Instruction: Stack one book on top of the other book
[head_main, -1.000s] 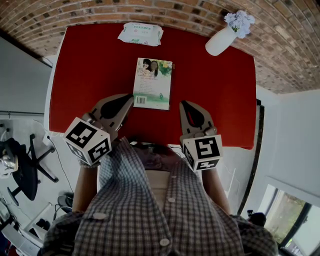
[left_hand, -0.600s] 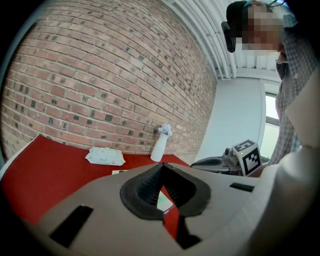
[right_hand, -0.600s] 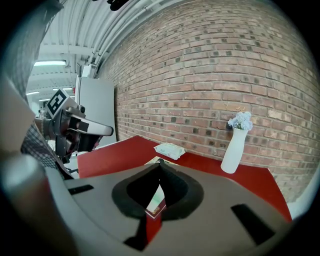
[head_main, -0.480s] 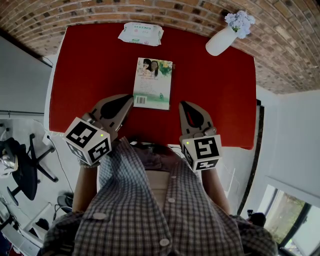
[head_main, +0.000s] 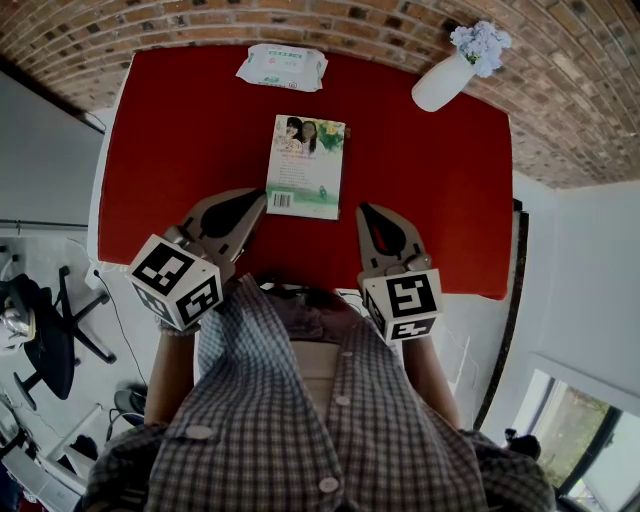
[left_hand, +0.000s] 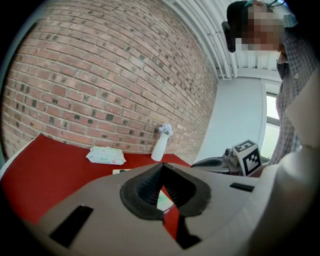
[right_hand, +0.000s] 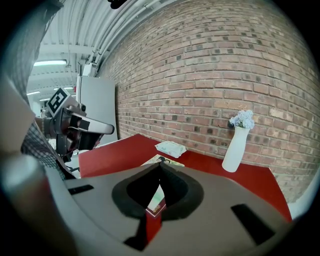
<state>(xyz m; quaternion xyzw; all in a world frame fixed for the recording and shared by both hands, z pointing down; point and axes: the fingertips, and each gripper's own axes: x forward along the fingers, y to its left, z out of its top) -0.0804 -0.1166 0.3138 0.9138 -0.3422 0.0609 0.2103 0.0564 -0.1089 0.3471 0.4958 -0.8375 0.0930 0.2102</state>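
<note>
A book (head_main: 306, 166) with a pale green cover lies flat in the middle of the red table (head_main: 180, 150); only one cover shows, and I cannot tell whether another book lies under it. My left gripper (head_main: 262, 197) hovers just off the book's near left corner, jaws shut and empty. My right gripper (head_main: 364, 208) hangs near the book's near right corner, also shut with nothing in it. In the right gripper view the book (right_hand: 163, 161) peeks out past the closed jaws (right_hand: 160, 166). The left gripper view shows closed jaws (left_hand: 161, 166) too.
A white wipes pack (head_main: 281, 67) lies at the table's far edge. A white vase (head_main: 442, 82) with pale flowers stands at the far right, against the brick wall. The table's near edge runs under my grippers; an office chair (head_main: 40, 340) stands on the floor to the left.
</note>
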